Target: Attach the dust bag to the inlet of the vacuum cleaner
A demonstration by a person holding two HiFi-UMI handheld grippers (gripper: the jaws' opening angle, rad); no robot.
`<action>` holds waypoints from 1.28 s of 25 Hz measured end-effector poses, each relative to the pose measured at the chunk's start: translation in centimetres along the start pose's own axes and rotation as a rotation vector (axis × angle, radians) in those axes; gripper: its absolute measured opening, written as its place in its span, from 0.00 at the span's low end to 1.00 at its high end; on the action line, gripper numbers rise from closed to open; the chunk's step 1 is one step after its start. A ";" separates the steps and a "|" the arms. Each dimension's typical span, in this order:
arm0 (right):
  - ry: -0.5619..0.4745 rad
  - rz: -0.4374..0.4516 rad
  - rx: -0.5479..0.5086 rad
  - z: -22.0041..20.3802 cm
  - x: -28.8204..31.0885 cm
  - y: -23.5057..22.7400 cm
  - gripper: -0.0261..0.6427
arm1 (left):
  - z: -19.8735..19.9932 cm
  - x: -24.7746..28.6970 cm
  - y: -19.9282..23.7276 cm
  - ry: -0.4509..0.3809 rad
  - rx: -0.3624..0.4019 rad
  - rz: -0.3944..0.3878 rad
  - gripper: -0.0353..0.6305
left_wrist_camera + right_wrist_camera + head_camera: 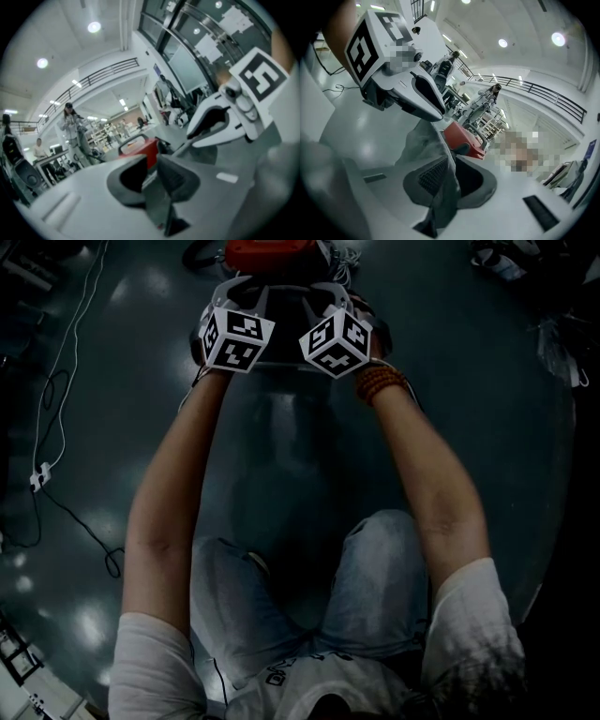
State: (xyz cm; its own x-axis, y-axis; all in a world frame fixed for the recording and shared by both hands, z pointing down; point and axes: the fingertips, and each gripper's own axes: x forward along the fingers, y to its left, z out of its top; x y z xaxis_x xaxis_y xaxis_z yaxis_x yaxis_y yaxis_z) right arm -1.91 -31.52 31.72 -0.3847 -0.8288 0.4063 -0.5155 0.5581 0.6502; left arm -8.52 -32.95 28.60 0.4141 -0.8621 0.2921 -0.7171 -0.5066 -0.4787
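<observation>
The grey cloth dust bag point(423, 143) hangs between my two grippers. In the right gripper view my right gripper point(449, 180) is shut on a fold of it, and the cloth runs up toward the left gripper point(438, 112). In the left gripper view my left gripper point(151, 180) has its pads standing apart, with a thin grey strip of bag point(157, 206) low in the gap and nothing pressing on it. The red vacuum cleaner point(140, 149) sits on the floor just beyond both grippers point(464, 137), at the top of the head view point(267, 253).
White and black cables point(52, 418) trail over the dark glossy floor on the left. The person's knees point(309, 587) are below the forearms. A standing person point(71, 129) and shelving are far behind the vacuum. More gear lies at the upper right point(525, 268).
</observation>
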 end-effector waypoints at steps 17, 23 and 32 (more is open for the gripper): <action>-0.382 0.020 0.820 9.6 -17.4 1.4 0.05 | 6.1 -16.6 -3.3 -0.116 -0.477 0.069 0.06; -0.369 0.012 0.825 8.5 -17.9 3.3 0.05 | 3.5 -16.8 -7.2 -0.085 -0.499 0.037 0.06; -0.347 0.002 0.791 8.7 -17.2 5.0 0.05 | 2.5 -16.4 -7.3 -0.074 -0.502 0.007 0.06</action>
State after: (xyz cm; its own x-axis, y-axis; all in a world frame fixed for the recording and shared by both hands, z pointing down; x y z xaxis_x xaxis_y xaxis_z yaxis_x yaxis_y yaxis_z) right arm -4.55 -14.17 22.38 -0.5322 -0.8402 0.1041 -0.8464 0.5310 -0.0412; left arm -8.64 -15.13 25.25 0.4338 -0.8733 0.2220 -0.8936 -0.4485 -0.0180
